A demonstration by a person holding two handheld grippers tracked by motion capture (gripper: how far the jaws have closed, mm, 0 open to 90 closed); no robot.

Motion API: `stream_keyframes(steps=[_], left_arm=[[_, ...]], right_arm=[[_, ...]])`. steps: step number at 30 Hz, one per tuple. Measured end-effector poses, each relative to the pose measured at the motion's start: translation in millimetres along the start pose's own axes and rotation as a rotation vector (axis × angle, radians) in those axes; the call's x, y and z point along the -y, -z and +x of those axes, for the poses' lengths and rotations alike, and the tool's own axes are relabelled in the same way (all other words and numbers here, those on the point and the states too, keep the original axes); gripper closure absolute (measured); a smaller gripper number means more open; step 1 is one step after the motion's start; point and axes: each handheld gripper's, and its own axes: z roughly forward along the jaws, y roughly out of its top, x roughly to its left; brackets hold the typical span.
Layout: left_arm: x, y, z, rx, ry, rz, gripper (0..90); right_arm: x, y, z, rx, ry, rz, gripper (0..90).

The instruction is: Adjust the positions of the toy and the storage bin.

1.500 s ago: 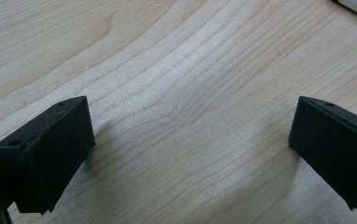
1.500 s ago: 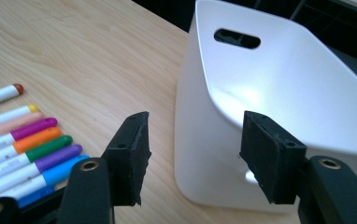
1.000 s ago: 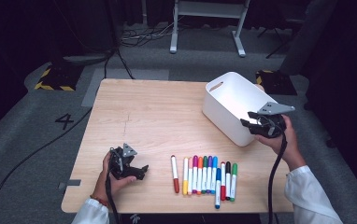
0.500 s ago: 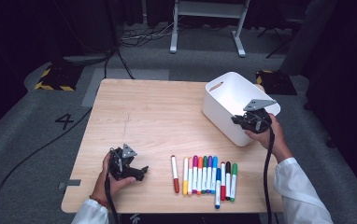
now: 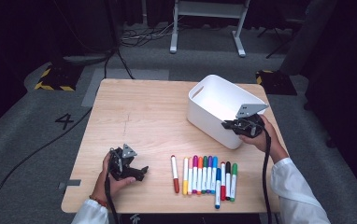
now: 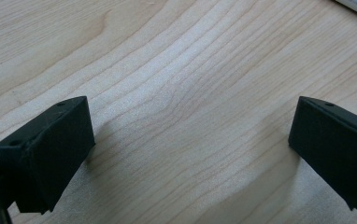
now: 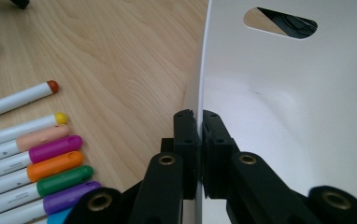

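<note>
White bin (image 5: 214, 109) on the wooden counter (image 5: 144, 116), toward its far right part. Chosen as landmark.

Right tool (image 5: 227, 124) at the bin's near right wall. In the right gripper view its jaws are pressed together on the bin's rim (image 7: 199, 105), one jaw outside the wall, one inside: clamped on the thin white edge. The person's right hand (image 5: 256, 135) holds the tool body just beside the bin's near right corner; the cable trails back along the sleeve.

Oval handle slot (image 7: 280, 22) seen in the bin's far wall; interior looks white and bare where visible.

Markers (image 5: 204, 175) in a row on the counter, near side of the bin, lying parallel, caps pointing toward the bin. The red-brown one (image 5: 174, 173) lies a little apart, farthest from the bin's right side. Yellow, peach, magenta, orange, green, purple caps visible in the right gripper view (image 7: 50, 151), just beside the bin's outer wall.

Left tool (image 5: 141, 171) well apart from the bin, across the marker row, resting low on the counter in the left hand (image 5: 116, 175). Jaws wide apart, bare wood grain between them, nothing held.
</note>
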Motion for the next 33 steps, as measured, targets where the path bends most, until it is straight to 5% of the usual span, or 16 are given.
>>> stream_keyframes(steps=[5, 10, 11, 16, 21, 22, 24, 26, 31, 33], left_arm=[[0.2, 0.1, -0.3, 0.002, 0.003, 0.0, 0.4], [0.2, 0.1, -0.3, 0.003, 0.003, 0.0, 0.4], [0.2, 0.1, -0.3, 0.002, 0.003, 0.0, 0.4], [0.2, 0.1, -0.3, 0.003, 0.003, 0.0, 0.4], [0.2, 0.1, -0.3, 0.002, 0.003, 0.0, 0.4], [0.2, 0.1, -0.3, 0.003, 0.003, 0.0, 0.4], [0.2, 0.1, -0.3, 0.003, 0.003, 0.0, 0.4], [0.2, 0.1, -0.3, 0.003, 0.003, 0.0, 0.4], [0.2, 0.1, -0.3, 0.003, 0.003, 0.0, 0.4], [0.2, 0.1, -0.3, 0.003, 0.003, 0.0, 0.4]], right_arm=[[0.2, 1.6, 5.0, -0.023, 0.016, -0.014, 84.4], [1.3, 16.7, 5.4, 0.01, -0.042, -0.11, 61.4], [2.8, 22.9, 4.3, 0.054, -0.062, -0.122, 53.9], [8.5, 35.4, -0.1, 0.165, -0.093, -0.13, 44.9], [17.1, 50.1, -8.3, 0.28, -0.17, -0.159, 39.5], [21.8, 52.1, -13.4, 0.34, -0.197, -0.121, 37.5], [24.8, 52.7, -16.2, 0.365, -0.209, -0.105, 36.5], [35.2, 55.0, -25.0, 0.401, -0.28, -0.078, 35.3], [47.3, 52.6, -32.6, 0.421, -0.346, -0.041, 36.3], [52.0, 53.3, -36.3, 0.386, -0.419, -0.071, 38.3]])
